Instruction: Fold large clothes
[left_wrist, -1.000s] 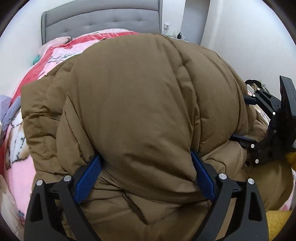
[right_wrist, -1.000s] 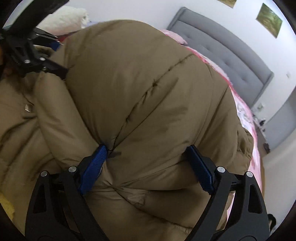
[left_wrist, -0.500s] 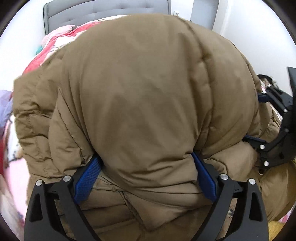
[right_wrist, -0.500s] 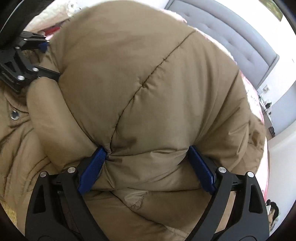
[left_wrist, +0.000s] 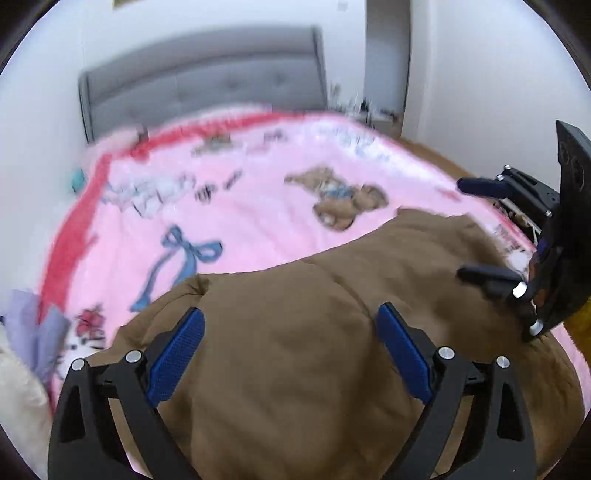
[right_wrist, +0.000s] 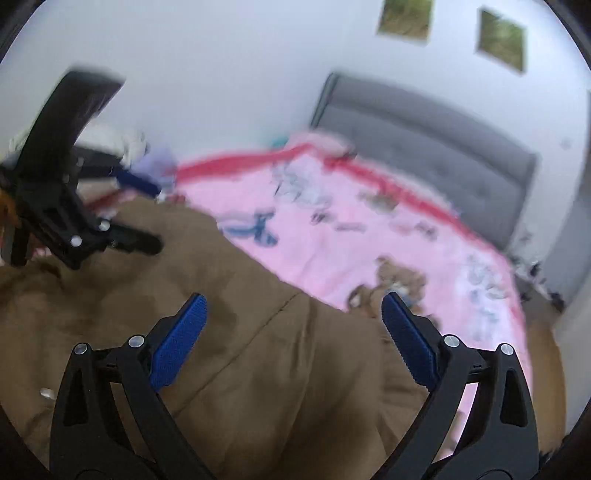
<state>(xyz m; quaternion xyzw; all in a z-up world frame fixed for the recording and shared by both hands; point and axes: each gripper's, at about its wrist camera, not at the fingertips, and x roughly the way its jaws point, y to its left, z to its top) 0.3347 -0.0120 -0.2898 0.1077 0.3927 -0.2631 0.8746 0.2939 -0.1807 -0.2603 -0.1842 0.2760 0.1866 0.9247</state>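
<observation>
Brown padded fabric fills the near part of both wrist views: the puffy jacket (left_wrist: 325, 369) lies in a thick, rounded heap on the near end of the bed, which suits a fold laid over and let go. The left gripper (left_wrist: 291, 354) hangs just above it with its blue pads spread wide and nothing between them, so it is released. The right gripper (right_wrist: 293, 343) is the same, jaws apart and empty over the jacket's right side, near a seam. Both point forward and slightly down across the garment, side by side, each visible at the edge of the other's view. Beyond the jacket the pink printed blanket (left_wrist: 240, 206) covers the bed to the far grey headboard (left_wrist: 207, 88). Both views are blurred, probably from motion.
</observation>
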